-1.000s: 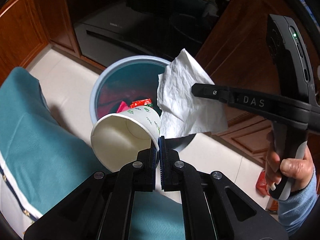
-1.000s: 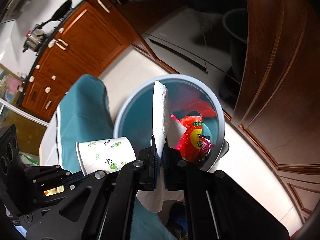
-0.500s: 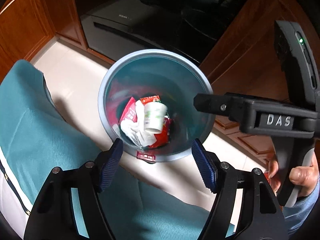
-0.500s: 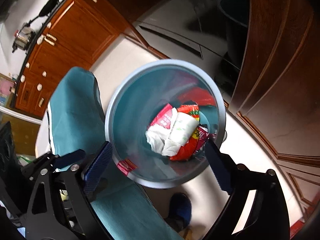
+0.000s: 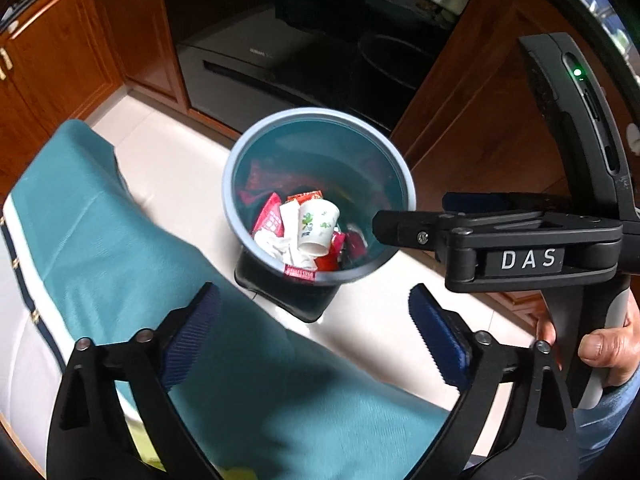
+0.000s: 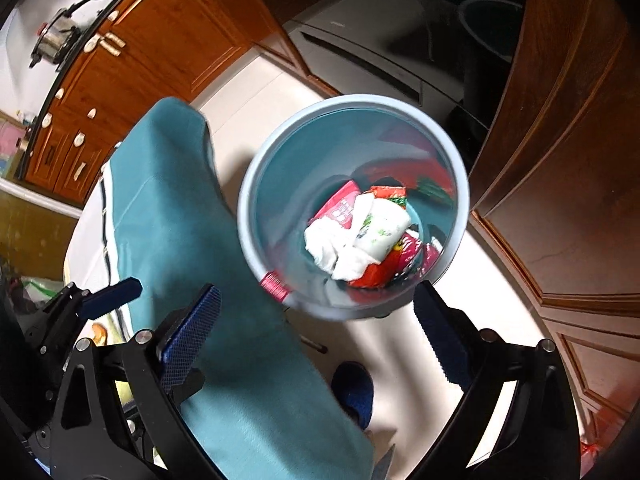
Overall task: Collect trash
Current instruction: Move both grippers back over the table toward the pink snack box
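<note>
Jaws stood wide apart on both sides, nothing between them: the left gripper (image 5: pixel 312 320) and the right gripper (image 6: pixel 316 316) each hung above the bin with blue pads spread. Biggest thing in view was the teal cloth (image 5: pixel 120 248), draped over the surface at the near left and running right up beside the bin. Pale floor tiles (image 5: pixel 180 160) lay beyond it, with dark wooden cabinets (image 6: pixel 560 160) rising on the right. Next came the blue trash bin (image 5: pixel 406 184), round and open, standing on the floor between cloth and cabinets. Down inside it lay the collected rubbish. The paper cup (image 5: pixel 318 226), white with green leaf print, rested on its side on top of the pile. Touching it on the left sat the crumpled white tissue (image 5: pixel 280 246). Red and pink wrappers (image 5: pixel 269 216) were tucked under and around both. A small red label (image 5: pixel 300 274) showed on the bin's near rim.
</note>
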